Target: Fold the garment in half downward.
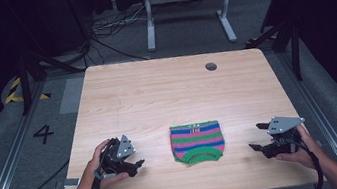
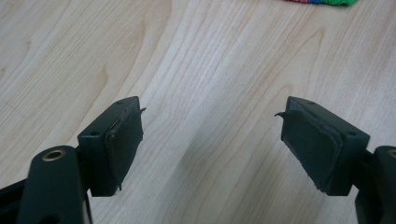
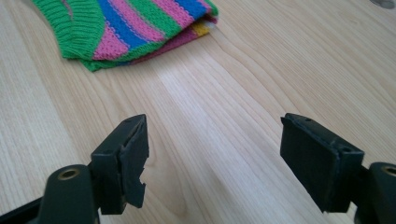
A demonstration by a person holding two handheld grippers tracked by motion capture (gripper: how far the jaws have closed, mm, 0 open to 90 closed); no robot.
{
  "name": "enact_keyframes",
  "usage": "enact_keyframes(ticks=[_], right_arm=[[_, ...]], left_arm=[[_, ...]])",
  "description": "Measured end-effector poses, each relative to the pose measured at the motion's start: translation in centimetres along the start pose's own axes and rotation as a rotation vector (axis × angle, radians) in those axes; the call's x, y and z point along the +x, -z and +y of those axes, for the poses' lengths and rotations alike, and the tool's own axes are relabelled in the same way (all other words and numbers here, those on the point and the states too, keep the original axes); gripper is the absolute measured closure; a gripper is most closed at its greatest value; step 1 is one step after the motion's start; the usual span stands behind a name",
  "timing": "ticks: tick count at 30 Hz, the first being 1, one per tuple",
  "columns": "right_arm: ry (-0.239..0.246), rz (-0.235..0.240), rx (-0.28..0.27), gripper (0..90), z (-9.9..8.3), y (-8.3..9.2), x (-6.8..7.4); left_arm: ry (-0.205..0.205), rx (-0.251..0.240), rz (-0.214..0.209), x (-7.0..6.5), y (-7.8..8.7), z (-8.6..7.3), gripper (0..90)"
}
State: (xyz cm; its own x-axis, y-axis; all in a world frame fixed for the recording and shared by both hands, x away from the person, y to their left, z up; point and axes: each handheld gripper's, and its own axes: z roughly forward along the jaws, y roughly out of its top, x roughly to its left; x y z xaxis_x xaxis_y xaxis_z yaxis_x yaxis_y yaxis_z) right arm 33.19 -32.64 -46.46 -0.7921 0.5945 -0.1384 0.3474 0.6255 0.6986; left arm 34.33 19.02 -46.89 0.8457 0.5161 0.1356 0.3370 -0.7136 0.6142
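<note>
Both your tongs stand open and empty: the left gripper sits at the lower left of the high view, the right gripper at the lower right, each with its jaws spread wide over bare wood and pointed inward. Between them, low in the middle of the frame, the striped knit garment lies flat on the table, well apart from either tool. In the right gripper view it fills the upper left corner, folded, its green ribbed edge nearest you; in the left gripper view a sliver of it peeks in at the top right. Your main risk, I'd judge, is pinching just the top layer of the soft knit, so the piece unfolds or drags instead of lifting cleanly. Coming in low could also push the fabric ahead of the jaws and bunch it. The pads look frayed at their edges, which may snag the yarn.
</note>
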Motion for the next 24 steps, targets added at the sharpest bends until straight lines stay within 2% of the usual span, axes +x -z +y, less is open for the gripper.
enact_keyframes(ticks=[3,6,8,11,16,18,20,24], right_arm=[[-0.007,-0.009,0.005,22.3,-0.6,0.4,-0.3],[-0.010,-0.021,0.010,20.9,-1.7,0.9,-0.6],[-0.020,-0.023,0.014,20.8,-2.4,1.2,-0.8],[-0.032,-0.020,0.019,20.3,-3.3,1.4,-1.2],[-0.053,-0.032,0.022,19.9,-4.7,1.4,-1.5],[-0.079,-0.016,0.019,19.5,-5.3,1.5,-1.6],[-0.081,0.001,0.022,19.5,-5.7,1.6,-1.6],[-0.098,0.003,0.016,19.0,-6.5,1.9,-1.3]], left_arm=[[0.012,-0.003,-0.019,0.2,0.1,-0.5,21.2],[0.016,0.017,-0.018,0.4,-0.2,-1.3,21.2],[0.037,0.014,-0.025,0.6,-0.2,-1.9,21.2],[0.059,-0.012,-0.027,0.7,0.4,-2.7,20.4],[0.085,-0.017,-0.019,0.5,1.6,-4.1,20.1],[0.101,-0.016,-0.024,0.5,1.9,-4.8,20.0],[0.126,-0.020,-0.036,0.6,2.1,-5.6,19.5],[0.148,-0.034,-0.058,0.7,2.4,-6.4,18.4]])
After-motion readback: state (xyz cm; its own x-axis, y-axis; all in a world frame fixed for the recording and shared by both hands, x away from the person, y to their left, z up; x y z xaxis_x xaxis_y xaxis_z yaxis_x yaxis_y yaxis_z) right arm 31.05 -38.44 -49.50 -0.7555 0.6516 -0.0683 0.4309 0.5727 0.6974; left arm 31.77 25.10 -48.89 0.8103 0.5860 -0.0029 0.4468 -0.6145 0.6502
